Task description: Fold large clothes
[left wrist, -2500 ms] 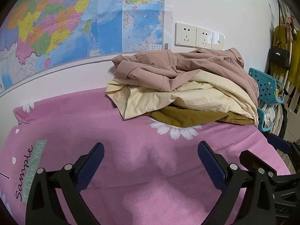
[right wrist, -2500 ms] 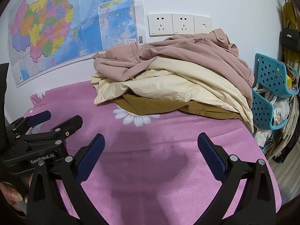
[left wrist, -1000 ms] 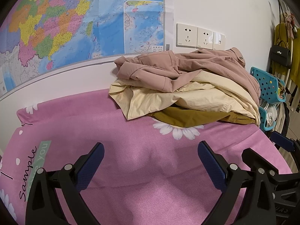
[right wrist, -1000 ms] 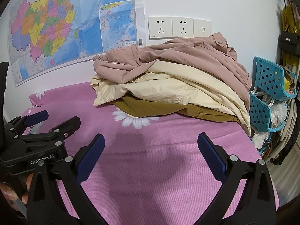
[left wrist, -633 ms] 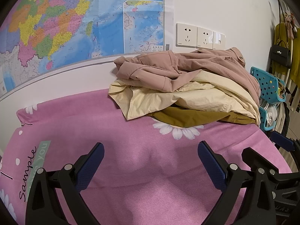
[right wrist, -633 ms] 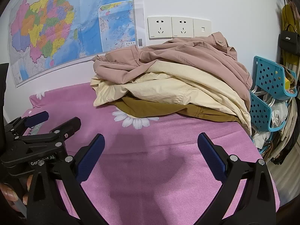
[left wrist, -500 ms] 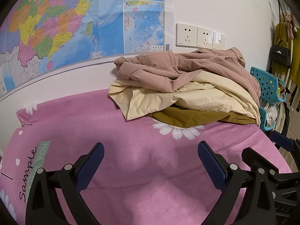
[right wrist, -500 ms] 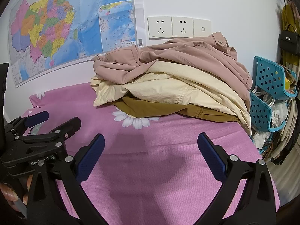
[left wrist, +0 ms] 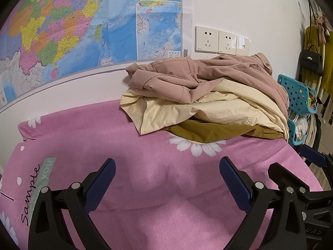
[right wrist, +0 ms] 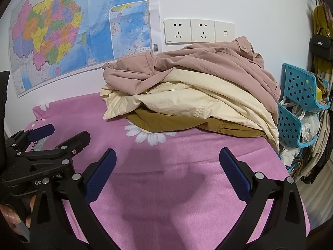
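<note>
Both wrist views face a bed covered by a pink sheet (left wrist: 158, 145) printed with white daisies. The left claw (left wrist: 166, 182), at the bottom of the left wrist view, stands wide with nothing between its blue-padded fingers (left wrist: 100, 184), above bare sheet. The right claw (right wrist: 167, 171), at the bottom of the right wrist view, is likewise wide and holds nothing; in that view the left claw appears again at lower left, with fingertips of a hand (right wrist: 12, 218) beneath it. The pile of clothes (left wrist: 208, 104) lies at centre right of each frame, well apart from both claws, against the wall: a dusty pink garment (right wrist: 187, 70) on top, a cream garment (right wrist: 183, 102) under it, a mustard-brown garment (right wrist: 166, 123) lowest. A wall map (left wrist: 83, 27) fills the upper left; wall sockets (right wrist: 199, 31) sit above the pile; blue perforated baskets (right wrist: 299, 104) stand at the right edge.
</note>
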Action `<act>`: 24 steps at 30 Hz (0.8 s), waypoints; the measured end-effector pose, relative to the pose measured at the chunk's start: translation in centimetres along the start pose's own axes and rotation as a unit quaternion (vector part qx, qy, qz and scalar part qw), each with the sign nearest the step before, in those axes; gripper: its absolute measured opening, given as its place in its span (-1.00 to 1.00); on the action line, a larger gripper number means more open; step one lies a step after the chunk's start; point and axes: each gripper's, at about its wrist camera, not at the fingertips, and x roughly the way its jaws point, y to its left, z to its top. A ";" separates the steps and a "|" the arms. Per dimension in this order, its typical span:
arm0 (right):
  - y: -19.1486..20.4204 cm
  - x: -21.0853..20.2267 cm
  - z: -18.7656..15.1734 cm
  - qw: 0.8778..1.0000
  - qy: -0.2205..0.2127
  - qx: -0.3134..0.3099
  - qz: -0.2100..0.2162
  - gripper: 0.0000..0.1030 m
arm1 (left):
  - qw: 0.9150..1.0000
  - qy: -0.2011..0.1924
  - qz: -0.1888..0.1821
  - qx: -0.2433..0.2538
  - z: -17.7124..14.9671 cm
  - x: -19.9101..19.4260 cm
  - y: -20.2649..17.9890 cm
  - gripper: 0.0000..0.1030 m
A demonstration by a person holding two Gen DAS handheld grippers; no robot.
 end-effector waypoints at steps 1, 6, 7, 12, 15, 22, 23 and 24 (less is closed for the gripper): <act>0.0 0.0 0.0 1.000 0.000 0.000 0.001 0.89 | 1.000 -0.001 0.000 0.000 0.0 0.0 0.0 0.87; 0.0 0.0 0.0 1.000 -0.001 0.001 0.001 0.89 | 1.000 -0.002 0.000 0.000 0.2 0.0 0.0 0.87; 0.0 0.1 0.2 1.000 -0.001 0.001 0.000 0.89 | 1.000 -0.002 0.000 0.000 0.2 0.1 0.0 0.87; 0.0 0.3 0.3 1.000 -0.001 0.001 0.001 0.89 | 1.000 -0.002 0.000 -0.001 0.3 0.2 0.0 0.87; -0.2 0.3 0.2 1.000 0.000 0.001 0.000 0.89 | 1.000 0.000 -0.001 -0.001 0.2 0.3 0.0 0.87; -0.3 0.4 0.3 1.000 0.000 0.002 0.001 0.89 | 1.000 -0.001 -0.001 0.001 0.1 0.4 -0.1 0.87; -0.3 0.4 0.3 1.000 0.000 0.001 0.001 0.89 | 1.000 -0.001 -0.001 0.001 0.1 0.4 -0.1 0.87; -0.3 0.5 0.3 1.000 0.000 0.001 0.000 0.89 | 1.000 0.000 -0.001 0.001 0.1 0.4 -0.1 0.87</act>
